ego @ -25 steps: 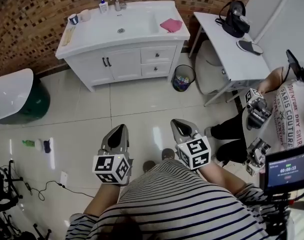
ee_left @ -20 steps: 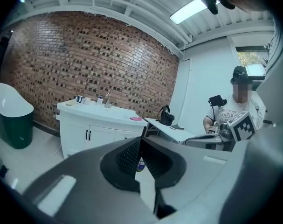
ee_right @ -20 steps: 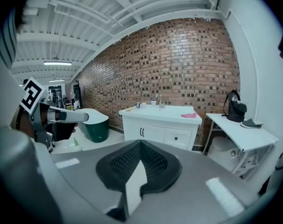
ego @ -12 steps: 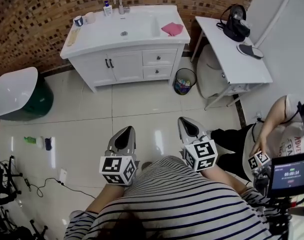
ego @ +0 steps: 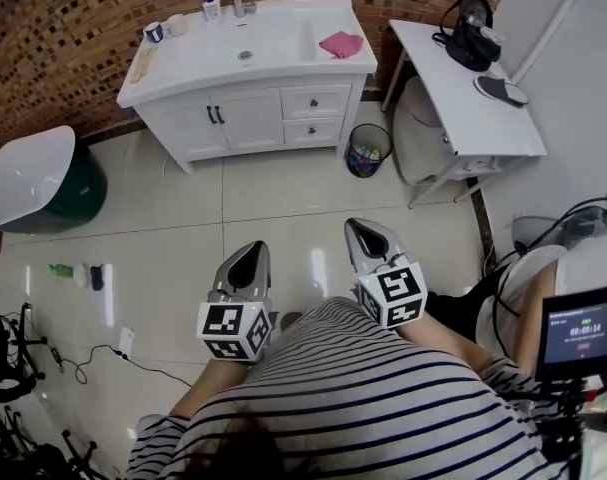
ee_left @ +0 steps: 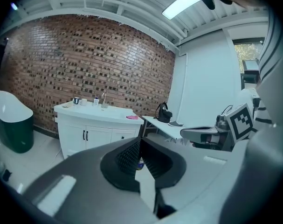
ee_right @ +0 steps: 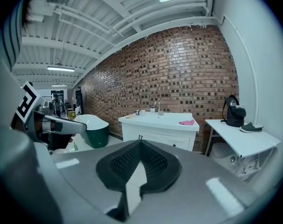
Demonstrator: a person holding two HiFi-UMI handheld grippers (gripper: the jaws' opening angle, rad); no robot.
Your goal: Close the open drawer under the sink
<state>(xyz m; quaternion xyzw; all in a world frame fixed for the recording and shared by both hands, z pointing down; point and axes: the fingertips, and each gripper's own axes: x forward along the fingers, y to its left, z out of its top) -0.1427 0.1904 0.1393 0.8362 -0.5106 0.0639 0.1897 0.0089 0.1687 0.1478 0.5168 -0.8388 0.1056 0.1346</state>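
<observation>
The left gripper (ego: pixel 246 255) and right gripper (ego: pixel 361 232), fingers closed together and holding nothing, hang over the tiled floor (ego: pixel 283 200), well apart from the sink cabinet (ego: pixel 245 118).

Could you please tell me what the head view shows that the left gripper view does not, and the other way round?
Only the head view shows the small monitor and the marker cube on top of the left gripper. Only the left gripper view shows the ceiling light, the window and, close up, that gripper's jaws meeting at their tips with nothing between them. Both show the white vanity, the pink cloth on it, the side table, the black coffee machine and the bathtub.
</observation>
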